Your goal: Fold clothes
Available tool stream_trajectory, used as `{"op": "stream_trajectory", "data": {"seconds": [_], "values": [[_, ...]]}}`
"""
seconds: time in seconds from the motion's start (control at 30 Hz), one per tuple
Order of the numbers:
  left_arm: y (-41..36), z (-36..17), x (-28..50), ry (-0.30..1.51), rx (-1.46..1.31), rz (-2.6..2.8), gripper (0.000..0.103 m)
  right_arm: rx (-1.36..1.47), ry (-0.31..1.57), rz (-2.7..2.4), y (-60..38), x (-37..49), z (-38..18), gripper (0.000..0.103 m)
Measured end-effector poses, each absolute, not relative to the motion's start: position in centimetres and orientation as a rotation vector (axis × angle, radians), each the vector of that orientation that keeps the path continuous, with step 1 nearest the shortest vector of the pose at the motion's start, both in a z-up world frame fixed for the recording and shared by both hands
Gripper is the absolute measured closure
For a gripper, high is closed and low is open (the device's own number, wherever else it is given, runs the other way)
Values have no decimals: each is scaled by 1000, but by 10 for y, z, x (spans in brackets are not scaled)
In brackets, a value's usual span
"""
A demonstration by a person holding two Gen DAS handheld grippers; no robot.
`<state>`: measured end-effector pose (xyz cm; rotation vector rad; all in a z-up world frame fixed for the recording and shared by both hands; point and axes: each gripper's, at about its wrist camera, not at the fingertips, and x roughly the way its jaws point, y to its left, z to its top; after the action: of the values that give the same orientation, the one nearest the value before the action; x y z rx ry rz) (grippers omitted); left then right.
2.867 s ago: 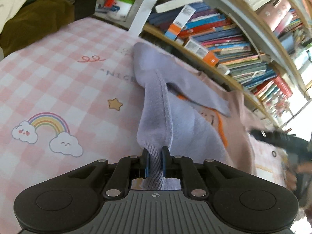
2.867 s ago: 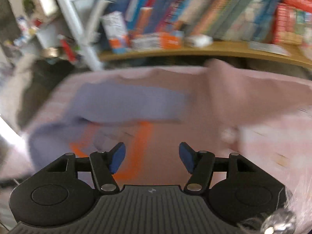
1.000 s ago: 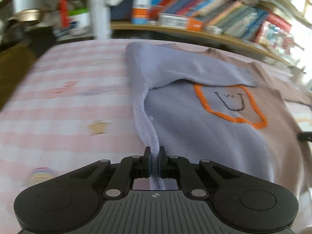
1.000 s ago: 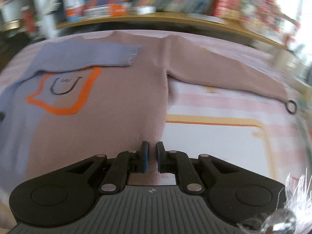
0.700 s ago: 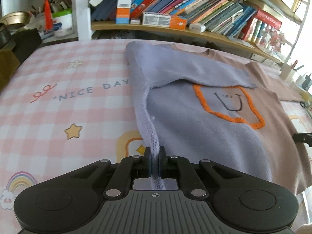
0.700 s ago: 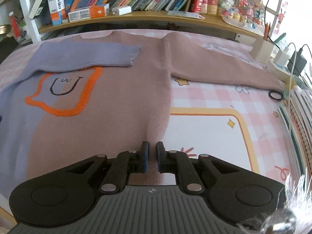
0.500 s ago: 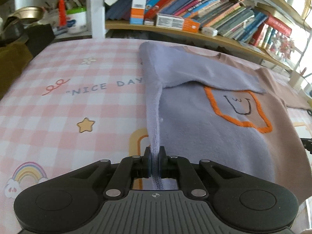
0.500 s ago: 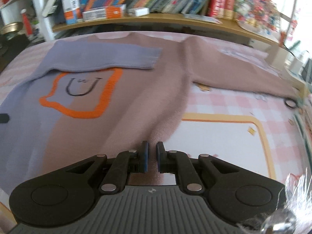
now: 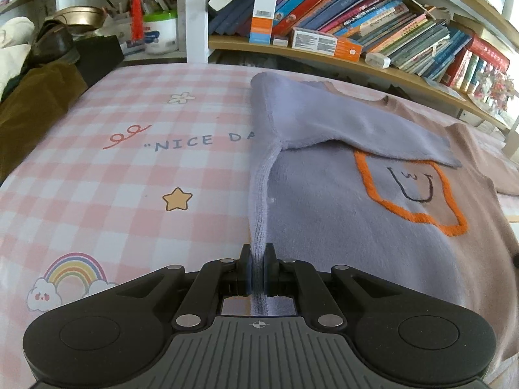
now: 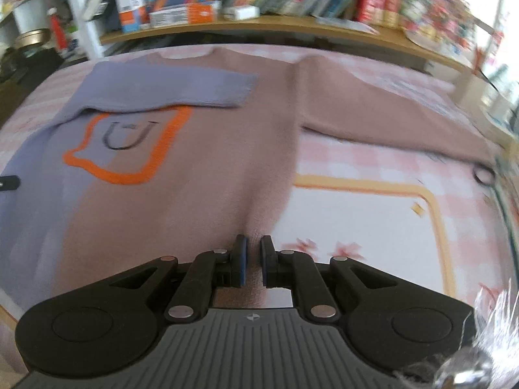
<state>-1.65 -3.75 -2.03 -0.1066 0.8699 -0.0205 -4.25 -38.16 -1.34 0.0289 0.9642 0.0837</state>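
Left wrist view: the left gripper (image 9: 257, 267) has its jaws clamped on the lilac edge of the lilac-and-mauve knitted sweater (image 9: 340, 214), spread flat on the pink checked cloth (image 9: 136, 175) below the bookshelf (image 9: 340, 55). The right gripper (image 10: 252, 259) pinches the sweater's mauve hem, jaws nearly closed.

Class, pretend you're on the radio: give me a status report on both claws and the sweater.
Left claw shut on sweater's lilac hem edge. Right claw shut on its brown hem. Lilac sleeve folded across chest; brown sleeve lies spread. Nothing in the way.
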Motion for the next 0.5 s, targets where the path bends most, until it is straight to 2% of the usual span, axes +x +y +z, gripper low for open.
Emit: {"op": "stream_trajectory", "data": {"seconds": [0.1, 0.13, 0.23, 0.33, 0.37, 0.43, 0.5], "values": [[-39, -20, -15, 873, -107, -11, 97, 12, 964, 86, -379, -48, -13, 93], [-40, -19, -15, 877, -96, -4, 93, 0, 962, 85, -376, -47, -13, 90], [-50, -4, -20, 839, -36, -1, 92, -8, 951, 85, -374, -46, -13, 77], [-65, 18, -25, 762, 39, -9, 88, -9, 943, 109, -378, -45, -15, 79], [-71, 25, -27, 734, 67, -12, 88, -8, 940, 124, -379, -44, -15, 86], [-86, 38, -25, 690, 102, -39, 88, -16, 937, 152, -381, -41, -15, 92], [-105, 45, -17, 672, 117, -91, 88, -12, 935, 172, -382, -40, -15, 94]]}}
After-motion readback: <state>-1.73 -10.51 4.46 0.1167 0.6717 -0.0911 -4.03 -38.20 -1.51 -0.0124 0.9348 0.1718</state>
